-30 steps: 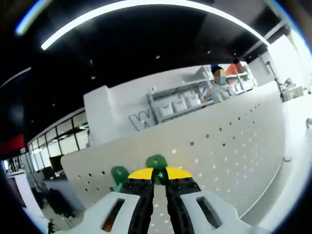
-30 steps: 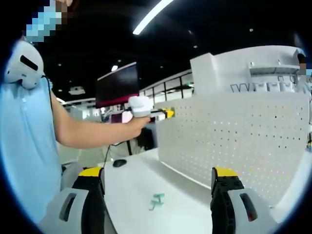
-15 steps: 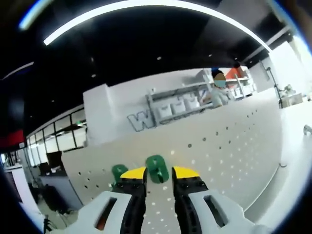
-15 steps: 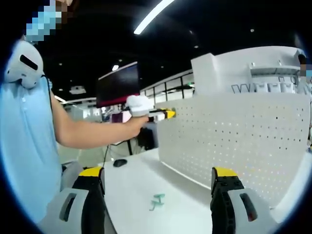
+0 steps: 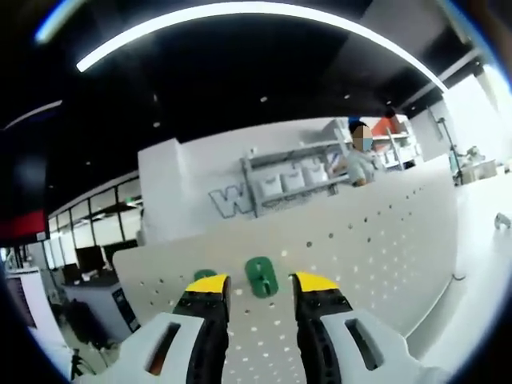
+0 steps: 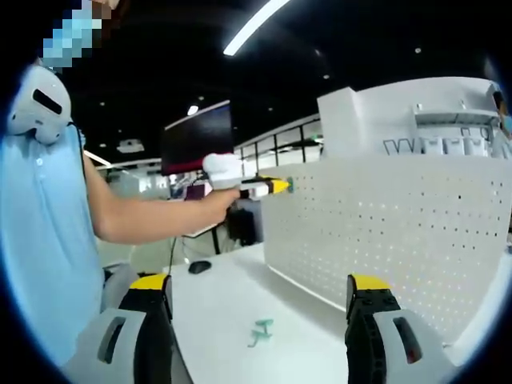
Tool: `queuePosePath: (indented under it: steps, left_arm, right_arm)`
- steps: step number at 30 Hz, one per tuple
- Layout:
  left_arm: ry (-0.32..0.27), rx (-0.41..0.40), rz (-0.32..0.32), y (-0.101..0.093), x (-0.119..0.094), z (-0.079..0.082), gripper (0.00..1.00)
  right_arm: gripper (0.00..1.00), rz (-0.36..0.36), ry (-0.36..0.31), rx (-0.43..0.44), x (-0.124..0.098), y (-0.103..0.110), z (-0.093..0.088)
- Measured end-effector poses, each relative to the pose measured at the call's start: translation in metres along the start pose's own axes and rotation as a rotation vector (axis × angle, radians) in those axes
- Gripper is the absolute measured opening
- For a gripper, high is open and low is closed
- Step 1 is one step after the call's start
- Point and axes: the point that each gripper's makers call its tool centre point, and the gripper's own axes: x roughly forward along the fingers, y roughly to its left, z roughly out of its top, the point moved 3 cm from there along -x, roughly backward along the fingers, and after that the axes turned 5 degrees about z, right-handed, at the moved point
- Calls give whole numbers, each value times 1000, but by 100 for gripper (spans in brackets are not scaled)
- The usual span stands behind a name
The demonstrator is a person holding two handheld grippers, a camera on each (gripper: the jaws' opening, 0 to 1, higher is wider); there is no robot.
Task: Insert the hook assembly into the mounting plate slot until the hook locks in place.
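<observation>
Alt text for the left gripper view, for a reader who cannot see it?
The left tongs stand open before a white pegboard, a green hook on the board between their yellow tips. A second green hook sits just left.

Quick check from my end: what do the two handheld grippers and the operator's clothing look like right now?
Both the left gripper and the right gripper have light grey bodies with slotted openings, black ribbed jaws and yellow tips. The person wears a light blue short-sleeved shirt, with a white device at the shoulder.
</observation>
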Motion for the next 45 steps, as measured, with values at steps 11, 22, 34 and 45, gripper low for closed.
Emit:
queuePosePath:
  steps: [11,22,34,45]
  left_arm:
    - [-13,-4,-4,1,-22,2,31]
    - [16,-16,0,9,-42,-14,30]
    - [64,-16,-34,-2,-61,-32,30]
    - [131,0,-91,-28,-79,-62,29]
  right_arm:
    - [91,10,-2,-11,0,5,4]
    - [91,16,-8,-23,0,10,8]
    - [91,17,-18,-34,-1,15,12]
    - [91,19,-18,-36,-3,19,11]
